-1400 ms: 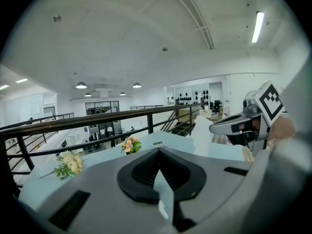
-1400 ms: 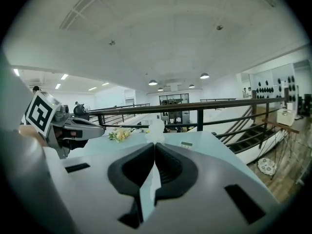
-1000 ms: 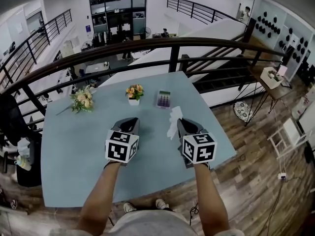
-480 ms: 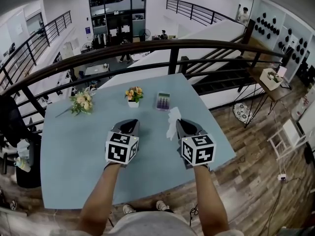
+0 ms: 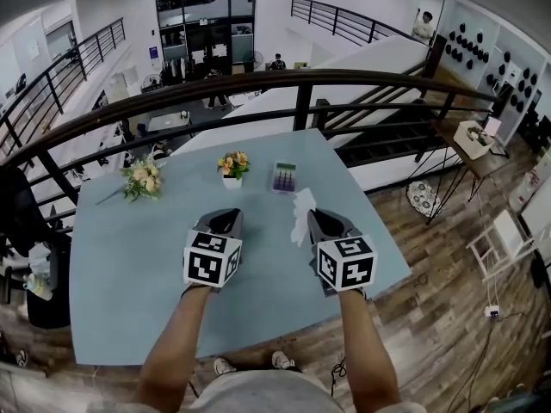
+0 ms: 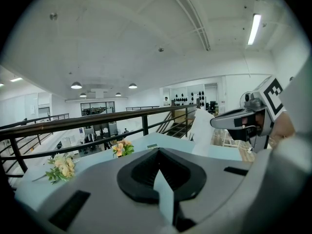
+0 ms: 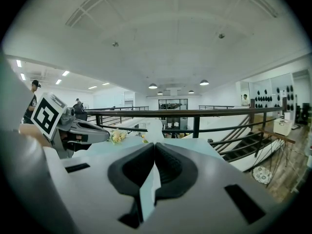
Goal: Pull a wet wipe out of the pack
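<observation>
Above the light blue table [image 5: 129, 256], my right gripper [image 5: 319, 217] is shut on a white wet wipe [image 5: 301, 212]. The wipe stands crumpled and upright at the jaw tips. In the right gripper view the black jaws [image 7: 155, 146] meet, with the wipe [image 7: 155, 129] rising just beyond them. The wipe pack [image 5: 285, 176], with its purple and green print, lies flat on the table farther back, apart from both grippers. My left gripper [image 5: 225, 217] hovers level beside the right one with its jaws closed together [image 6: 158, 151] and nothing in them. From its view the wipe [image 6: 202, 133] hangs at the right gripper [image 6: 243, 120].
A small pot of orange flowers [image 5: 231, 165] stands left of the pack. A pale bouquet [image 5: 143, 177] lies at the table's far left. A dark railing [image 5: 301, 80] runs behind the table, with stairs and wooden floor [image 5: 430, 256] to the right.
</observation>
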A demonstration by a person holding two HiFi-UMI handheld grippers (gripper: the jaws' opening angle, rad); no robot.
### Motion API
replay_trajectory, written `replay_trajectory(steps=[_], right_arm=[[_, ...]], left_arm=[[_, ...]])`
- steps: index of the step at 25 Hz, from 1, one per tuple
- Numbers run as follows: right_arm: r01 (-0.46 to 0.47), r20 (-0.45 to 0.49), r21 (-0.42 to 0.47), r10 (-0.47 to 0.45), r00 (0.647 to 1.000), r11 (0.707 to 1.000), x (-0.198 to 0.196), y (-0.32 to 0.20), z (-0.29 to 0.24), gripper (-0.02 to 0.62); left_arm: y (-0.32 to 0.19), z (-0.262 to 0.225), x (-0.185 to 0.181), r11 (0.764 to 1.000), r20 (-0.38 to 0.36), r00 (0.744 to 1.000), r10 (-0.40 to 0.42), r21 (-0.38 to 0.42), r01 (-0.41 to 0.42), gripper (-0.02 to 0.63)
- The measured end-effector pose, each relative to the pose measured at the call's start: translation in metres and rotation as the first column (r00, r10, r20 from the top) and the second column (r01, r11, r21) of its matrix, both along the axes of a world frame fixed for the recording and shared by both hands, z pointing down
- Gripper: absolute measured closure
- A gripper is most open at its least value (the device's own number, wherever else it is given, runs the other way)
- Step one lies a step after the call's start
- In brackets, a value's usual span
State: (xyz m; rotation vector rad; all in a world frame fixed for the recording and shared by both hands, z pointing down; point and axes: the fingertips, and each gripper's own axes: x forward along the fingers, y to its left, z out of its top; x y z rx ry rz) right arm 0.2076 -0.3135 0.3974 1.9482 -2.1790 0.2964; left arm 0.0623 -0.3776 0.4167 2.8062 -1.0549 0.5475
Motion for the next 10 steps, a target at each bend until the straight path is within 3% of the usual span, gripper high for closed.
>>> replay_trajectory(steps=[10], right_arm=[[-0.002,-0.002,0.004,0.002,1.0,1.0,-0.0057,0.0016,-0.0019,0.588]], left_arm=[[0.0019,0.0005,-0.0056,1.0,0.0,1.0,0.001,0.0,-0.001,0.611]])
